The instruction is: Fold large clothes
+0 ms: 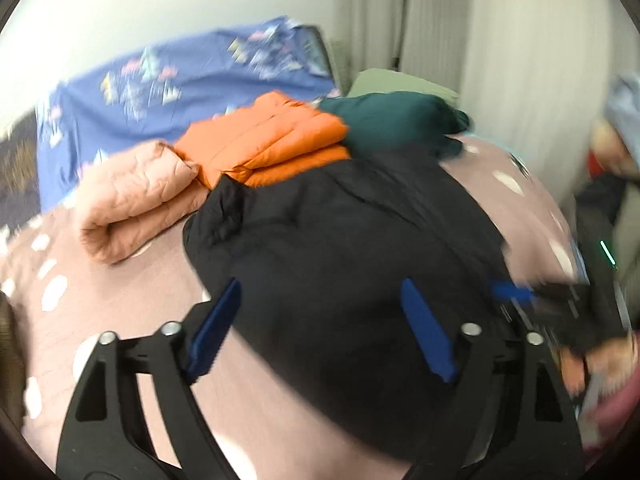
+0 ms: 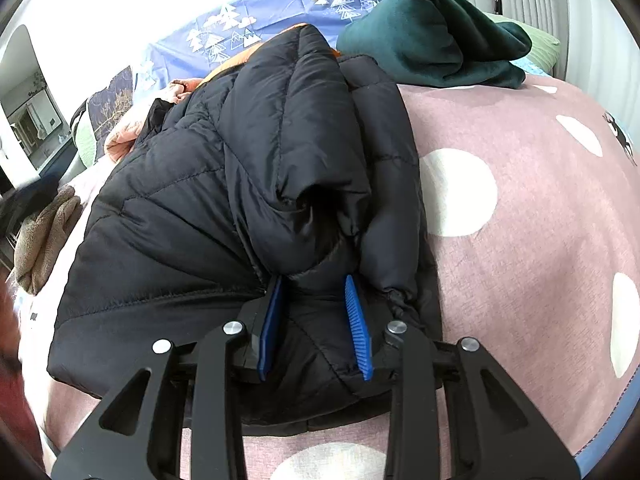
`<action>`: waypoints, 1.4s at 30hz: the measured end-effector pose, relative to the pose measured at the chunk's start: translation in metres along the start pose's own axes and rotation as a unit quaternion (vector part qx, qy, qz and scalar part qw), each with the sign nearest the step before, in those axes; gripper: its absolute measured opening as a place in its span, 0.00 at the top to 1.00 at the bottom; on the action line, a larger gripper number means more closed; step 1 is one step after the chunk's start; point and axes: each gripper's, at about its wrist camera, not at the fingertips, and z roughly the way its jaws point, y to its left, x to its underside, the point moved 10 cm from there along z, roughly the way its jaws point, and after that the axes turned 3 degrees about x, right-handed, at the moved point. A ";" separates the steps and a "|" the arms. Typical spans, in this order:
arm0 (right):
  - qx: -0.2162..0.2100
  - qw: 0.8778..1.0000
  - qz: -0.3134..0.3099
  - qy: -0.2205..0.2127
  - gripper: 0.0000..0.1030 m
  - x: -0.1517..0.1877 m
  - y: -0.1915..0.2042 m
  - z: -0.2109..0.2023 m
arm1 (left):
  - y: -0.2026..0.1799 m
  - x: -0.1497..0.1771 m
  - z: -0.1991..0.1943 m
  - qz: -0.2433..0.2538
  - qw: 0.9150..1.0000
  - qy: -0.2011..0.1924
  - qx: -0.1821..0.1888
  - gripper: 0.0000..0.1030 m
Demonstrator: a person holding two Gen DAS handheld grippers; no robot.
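Observation:
A black puffer jacket (image 1: 340, 248) lies on the pink spotted bedspread (image 1: 120, 300); it also fills the right wrist view (image 2: 224, 184). My left gripper (image 1: 320, 288) is open, with its blue pads wide apart above the jacket. My right gripper (image 2: 314, 280) has its pads partly apart on either side of a bunched fold of the jacket at its near edge. It also shows, blurred, at the right of the left wrist view (image 1: 516, 292).
A folded peach quilted jacket (image 1: 136, 200), a folded orange puffer (image 1: 264, 140) and a dark green garment (image 1: 392, 120) lie further back on the bed. A blue patterned sheet (image 1: 160, 92) hangs behind. A brown fleece (image 2: 44, 232) lies at the left.

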 end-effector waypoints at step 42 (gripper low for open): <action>-0.026 1.000 -0.010 -0.003 0.67 0.001 0.002 0.000 | -0.038 -0.069 0.065 0.005 0.998 0.030 0.061 0.61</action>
